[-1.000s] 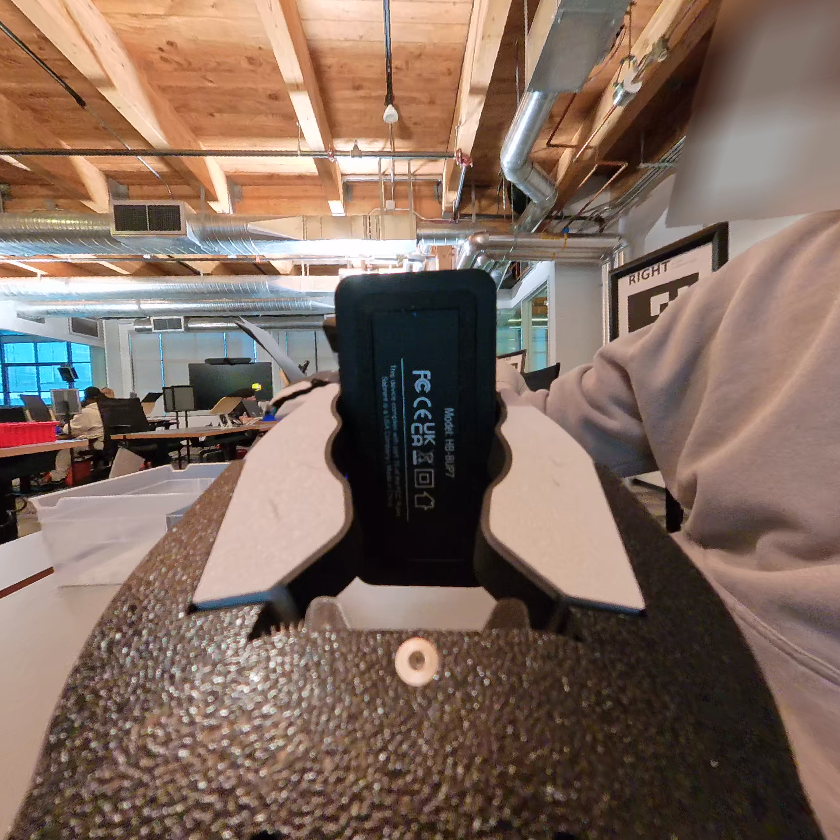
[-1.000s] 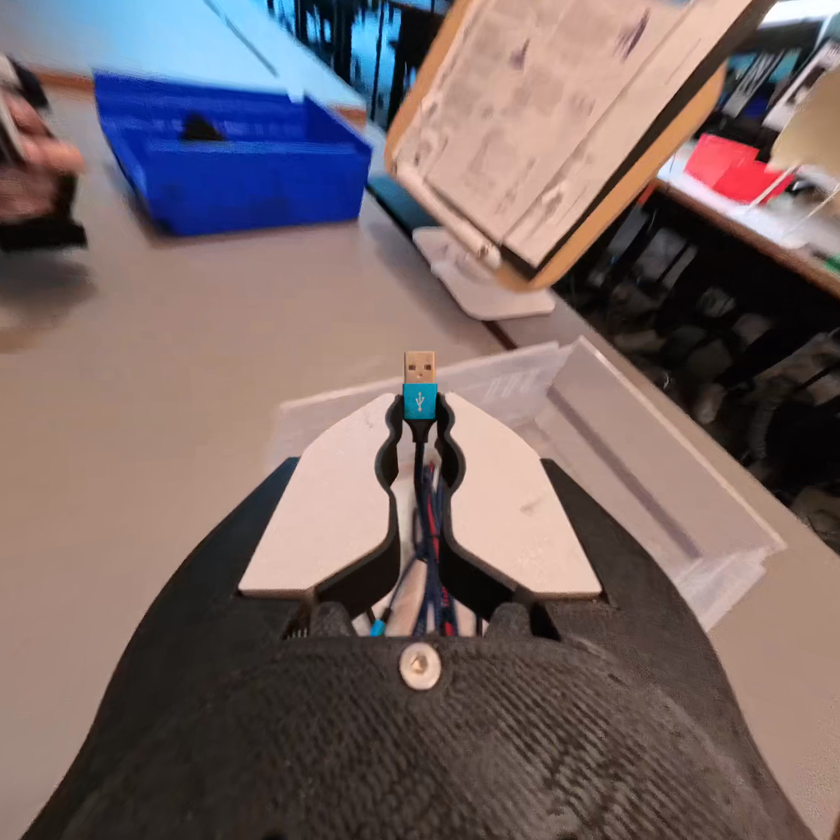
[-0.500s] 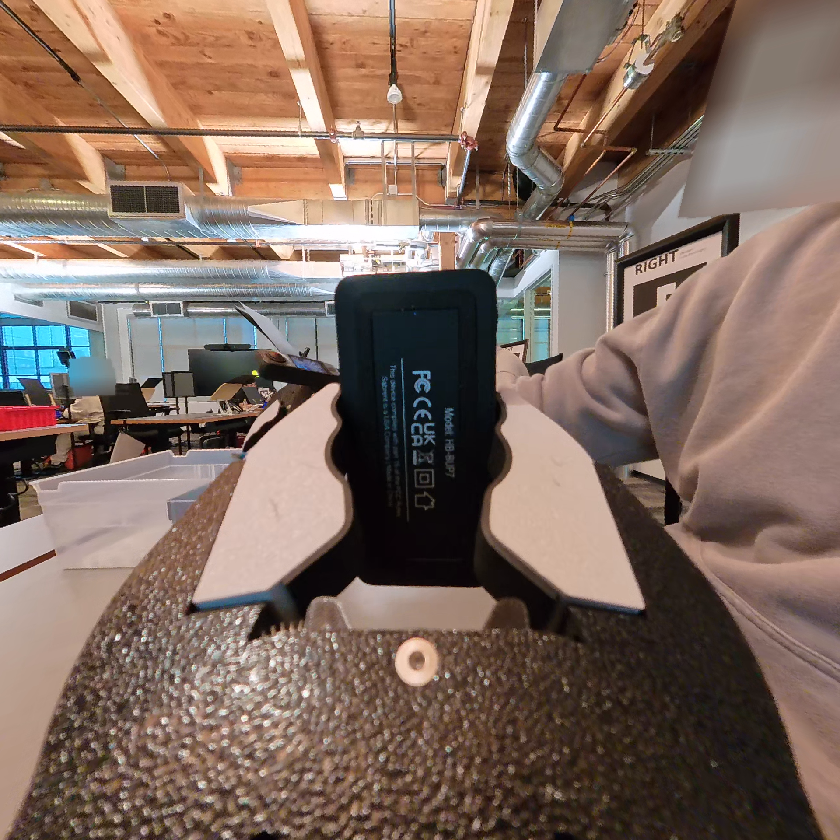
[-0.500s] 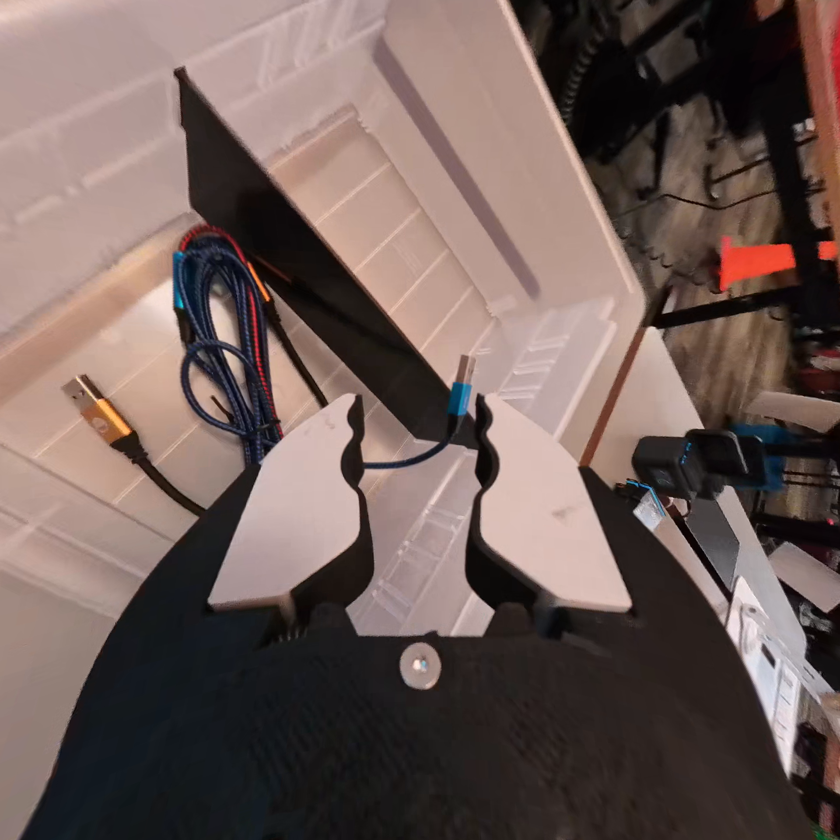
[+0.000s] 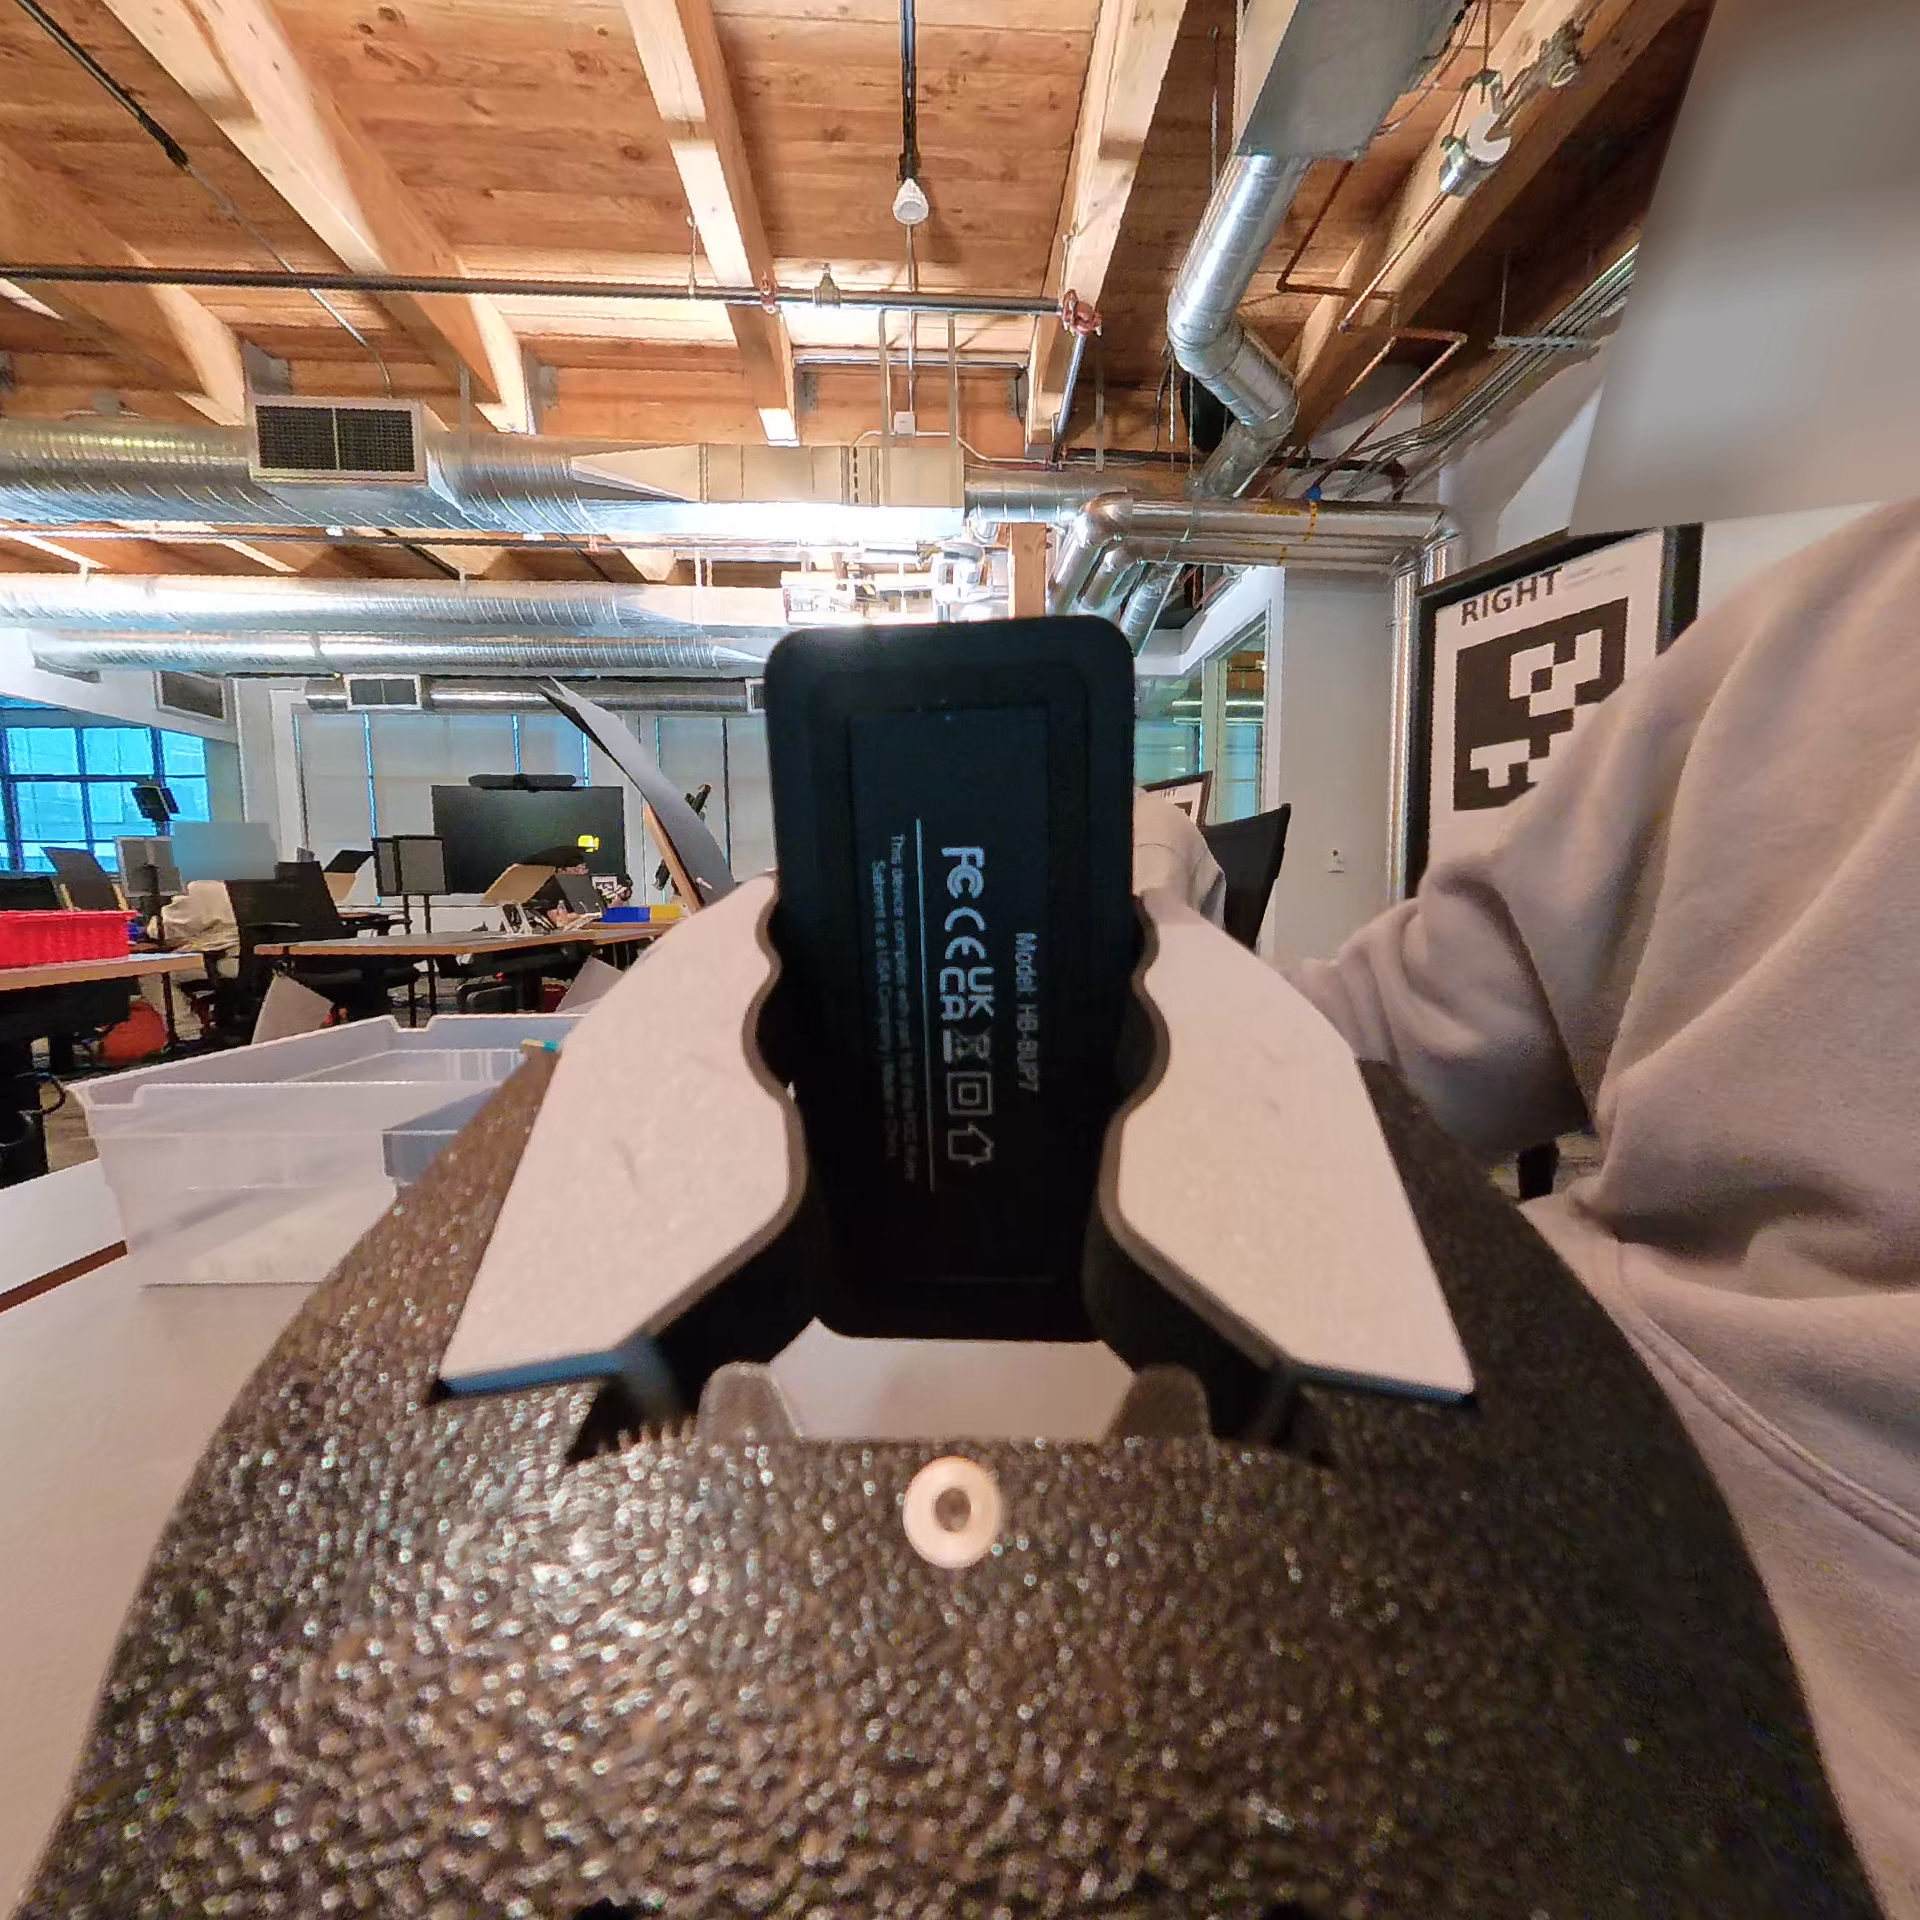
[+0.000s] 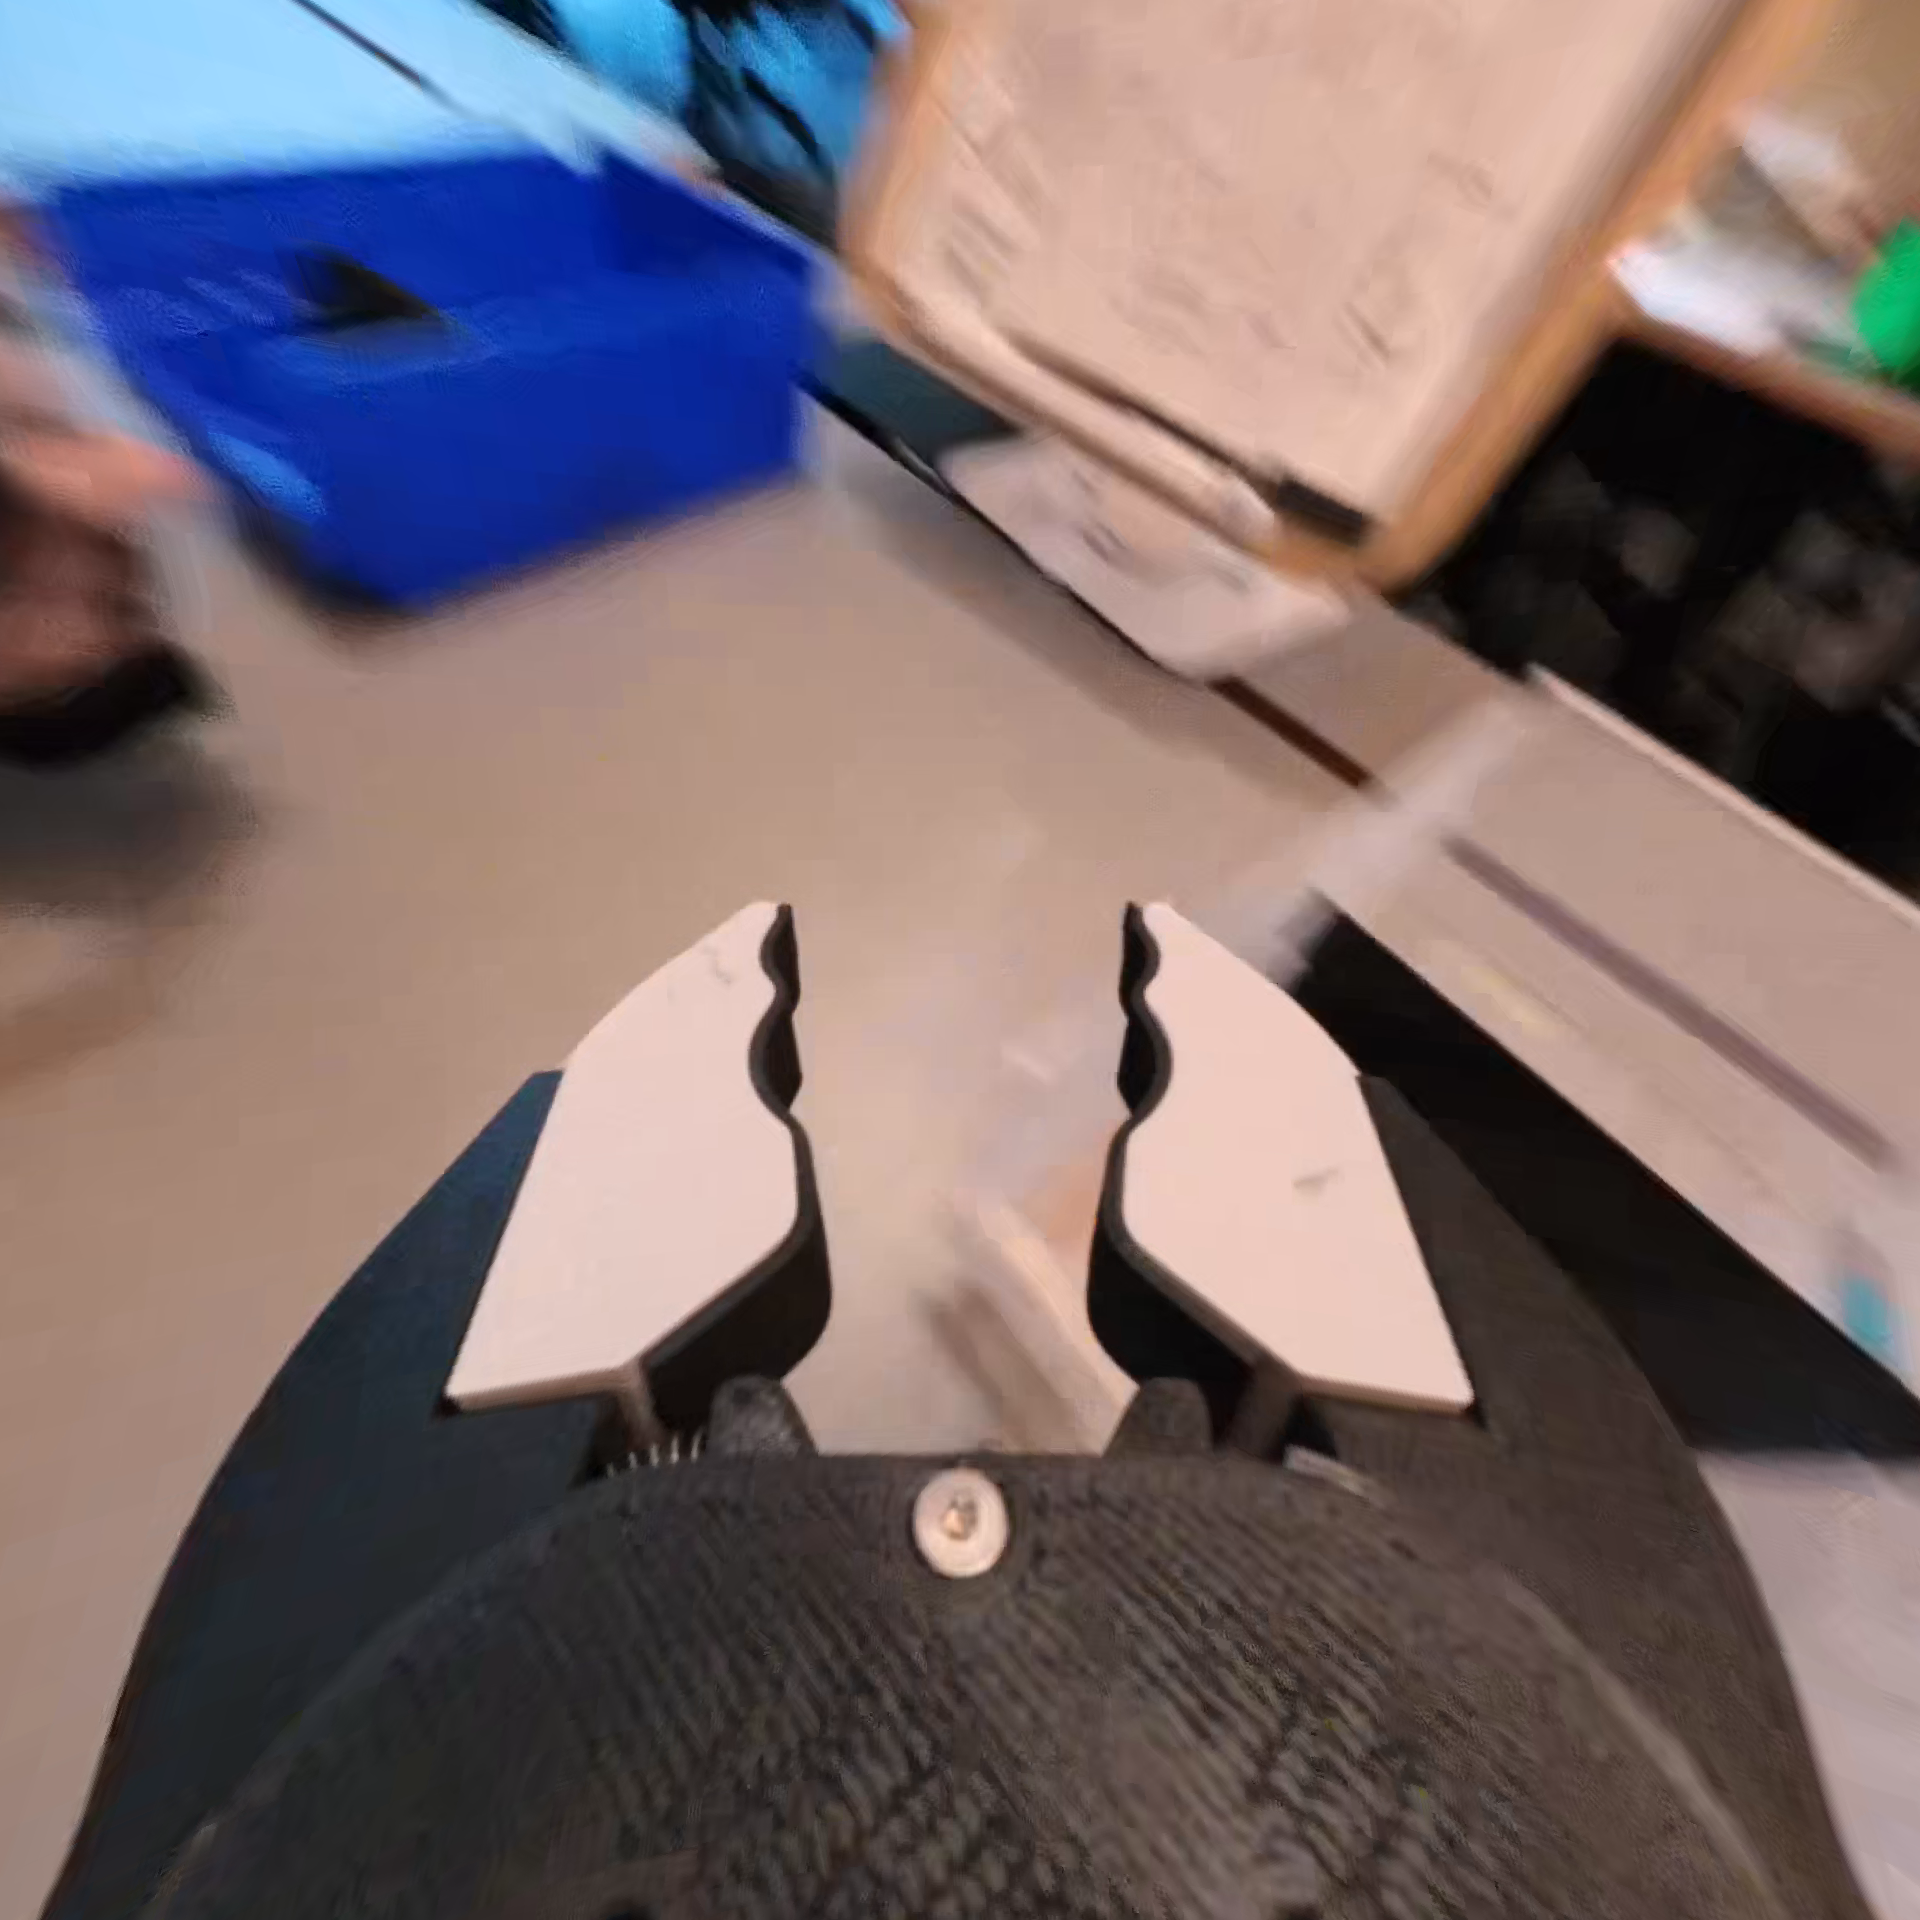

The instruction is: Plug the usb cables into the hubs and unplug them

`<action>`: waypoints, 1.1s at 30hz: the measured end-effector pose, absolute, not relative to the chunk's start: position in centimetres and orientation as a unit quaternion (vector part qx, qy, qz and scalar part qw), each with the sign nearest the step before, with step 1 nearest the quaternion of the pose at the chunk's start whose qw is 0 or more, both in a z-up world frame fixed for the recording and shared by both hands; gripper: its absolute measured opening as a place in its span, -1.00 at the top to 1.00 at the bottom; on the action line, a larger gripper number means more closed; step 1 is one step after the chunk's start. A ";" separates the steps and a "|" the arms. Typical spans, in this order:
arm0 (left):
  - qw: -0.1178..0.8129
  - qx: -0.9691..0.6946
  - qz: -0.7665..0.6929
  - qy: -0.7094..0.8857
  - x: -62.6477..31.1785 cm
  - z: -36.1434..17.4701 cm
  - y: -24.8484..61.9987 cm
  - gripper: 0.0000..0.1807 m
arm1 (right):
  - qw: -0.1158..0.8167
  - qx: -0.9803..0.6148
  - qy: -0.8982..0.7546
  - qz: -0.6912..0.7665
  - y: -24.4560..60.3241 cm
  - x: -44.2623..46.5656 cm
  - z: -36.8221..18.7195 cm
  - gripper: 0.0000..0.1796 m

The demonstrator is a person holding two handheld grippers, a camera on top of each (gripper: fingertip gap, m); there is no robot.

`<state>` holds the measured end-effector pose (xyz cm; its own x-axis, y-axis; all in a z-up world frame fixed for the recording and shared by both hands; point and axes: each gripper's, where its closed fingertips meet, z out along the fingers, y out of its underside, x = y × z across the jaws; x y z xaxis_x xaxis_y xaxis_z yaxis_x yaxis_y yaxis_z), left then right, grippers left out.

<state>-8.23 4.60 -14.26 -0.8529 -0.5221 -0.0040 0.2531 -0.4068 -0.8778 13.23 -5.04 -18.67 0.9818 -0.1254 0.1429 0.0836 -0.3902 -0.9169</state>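
Observation:
My left gripper (image 5: pixel 951 914) is shut on a black USB hub (image 5: pixel 951 977) and holds it upright above the table, its printed underside facing the camera. My right gripper (image 6: pixel 956 920) is open and empty over the grey table (image 6: pixel 520 883); the view is motion-blurred. No USB cable is clear in either view. A clear plastic bin (image 6: pixel 1662 987) lies to the right of the right gripper and also shows in the left wrist view (image 5: pixel 270 1132).
A blue bin (image 6: pixel 447 343) stands at the back left of the table. A clipboard on a white stand (image 6: pixel 1247 260) leans at the back. A person's sleeve (image 5: pixel 1662 1039) fills the right of the left wrist view. A blurred hand (image 6: pixel 73 582) is at the left edge.
My right gripper opened and let go of the blue USB plug over the clear bin, then swung back up toward the table. The left gripper kept holding the hub nearly still.

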 end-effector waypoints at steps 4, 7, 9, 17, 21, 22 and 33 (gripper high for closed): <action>0.229 -0.131 -0.822 0.505 -8.1 -14.6 3.6 0.35 | 0.657 -0.746 -0.101 0.014 -0.1 -0.7 -14.5 0.16; 0.229 -0.125 -0.818 0.512 -8.1 -14.8 3.0 0.35 | 0.655 -0.743 -0.137 0.029 2.4 -5.6 -15.3 0.16; 0.230 -0.121 -0.826 0.500 -8.3 -14.4 3.0 0.35 | 0.642 -0.751 -0.154 0.031 3.5 -7.0 -17.0 0.12; 0.237 -0.112 -0.835 0.484 -8.4 -13.9 3.0 0.34 | 0.657 -0.735 -0.146 0.082 5.1 -8.6 -18.1 0.29; 0.237 -0.110 -0.828 0.495 -8.3 -14.2 2.4 0.34 | 0.663 -0.723 -0.169 0.097 5.3 -9.2 -18.3 0.38; 0.239 -0.109 -0.828 0.494 -8.3 -14.2 2.4 0.34 | 0.664 -0.722 -0.169 0.100 5.3 -9.2 -18.3 0.38; 0.250 -0.245 -0.742 0.571 -5.3 -15.6 3.1 0.14 | 0.652 -0.717 -0.204 -0.138 3.6 -5.1 -17.2 0.39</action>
<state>-5.30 3.06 -15.62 -0.7548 -0.6512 0.0791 0.0901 -0.2223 -0.9708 -5.10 3.62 -17.23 0.8788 0.1115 0.4640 0.4725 -0.0670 -0.8788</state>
